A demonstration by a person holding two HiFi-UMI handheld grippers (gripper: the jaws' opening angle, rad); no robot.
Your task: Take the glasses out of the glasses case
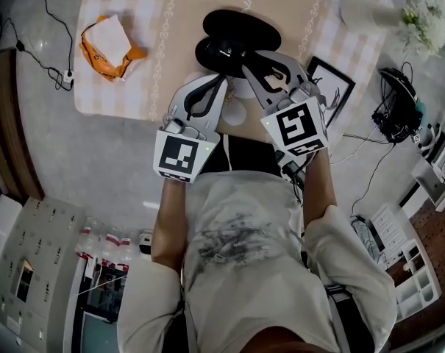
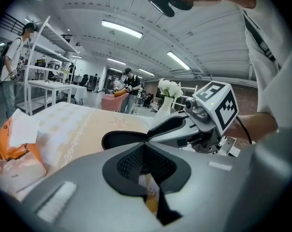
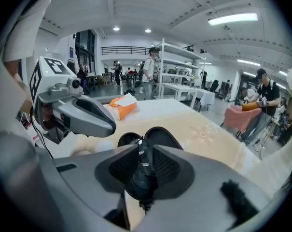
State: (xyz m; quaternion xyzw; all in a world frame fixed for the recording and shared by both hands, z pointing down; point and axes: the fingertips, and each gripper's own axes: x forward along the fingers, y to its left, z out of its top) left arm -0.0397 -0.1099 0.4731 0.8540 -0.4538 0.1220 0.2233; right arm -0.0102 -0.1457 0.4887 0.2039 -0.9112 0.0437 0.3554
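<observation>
Right tongs (image 3: 145, 163) pinch the dark glasses (image 3: 141, 187). Left tongs (image 2: 145, 161) are closed on nothing, beside them. Both hover over the surface's (image 1: 119, 103) near edge. The open case (image 1: 229, 39) lies just ahead, and cloth runs leftward to a packet (image 1: 108, 46).

Your left gripper (image 1: 221, 81) and right gripper (image 1: 253, 63): light grey moulded shells, long tapered jaws with dark slot-shaped cut-outs. Inner pads (image 2: 129, 164) are black with a fine ribbed texture. Each gripper carries a white marker cube at its near end, left cube (image 1: 181, 155) and right cube (image 1: 297, 126). Black square patterns on every visible face, small green light at one corner. A black cable (image 1: 294, 169) runs off the right gripper toward you. A small round grey knob (image 2: 198, 111) sits below the right cube. You wear a white short-sleeved T-shirt (image 1: 244, 241) with a grey sketchy print on the chest.
</observation>
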